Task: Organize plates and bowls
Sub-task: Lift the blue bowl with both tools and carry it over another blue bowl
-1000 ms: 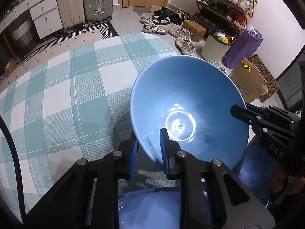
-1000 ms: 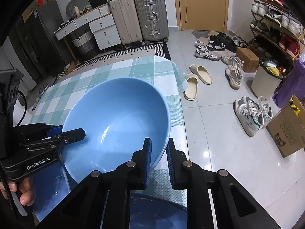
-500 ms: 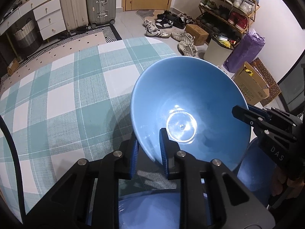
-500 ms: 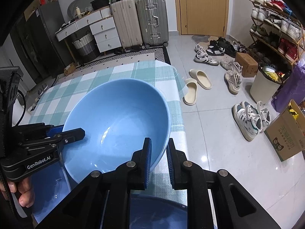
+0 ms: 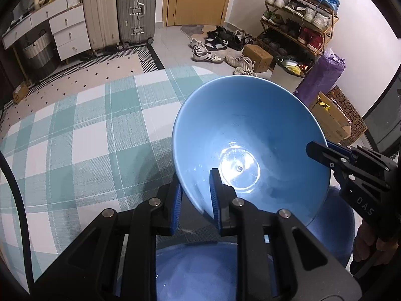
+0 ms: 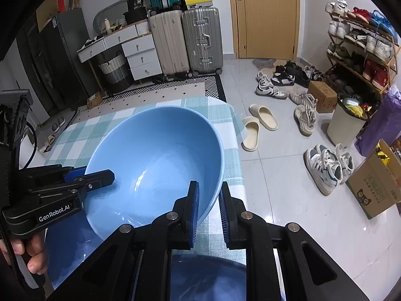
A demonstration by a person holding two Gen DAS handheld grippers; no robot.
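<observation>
A large light blue bowl [image 5: 240,130] hangs tilted above the teal checked tablecloth [image 5: 82,135], held at opposite sides of its rim. My left gripper [image 5: 196,184] is shut on the rim nearest it, one pad inside the bowl and one outside. My right gripper [image 6: 209,188] is shut on the other side of the bowl [image 6: 155,150] in the same way. Each gripper shows in the other's view: the right gripper [image 5: 323,150] and the left gripper [image 6: 100,175]. Under the bowl lie more blue dishes: one below my left fingers [image 5: 198,268] and a darker one [image 5: 333,223] beside it.
The table's right edge [image 6: 236,150] drops to a tiled floor with slippers [image 6: 258,123], sneakers, a white bin [image 6: 345,123] and a cardboard box [image 6: 376,188]. Suitcases [image 6: 190,40] and white drawers stand at the back. A person's hand [image 6: 35,253] grips the left tool.
Both grippers have risen a little with the bowl between them, and both views now take in more of the room. The grips on the rim are unchanged.
</observation>
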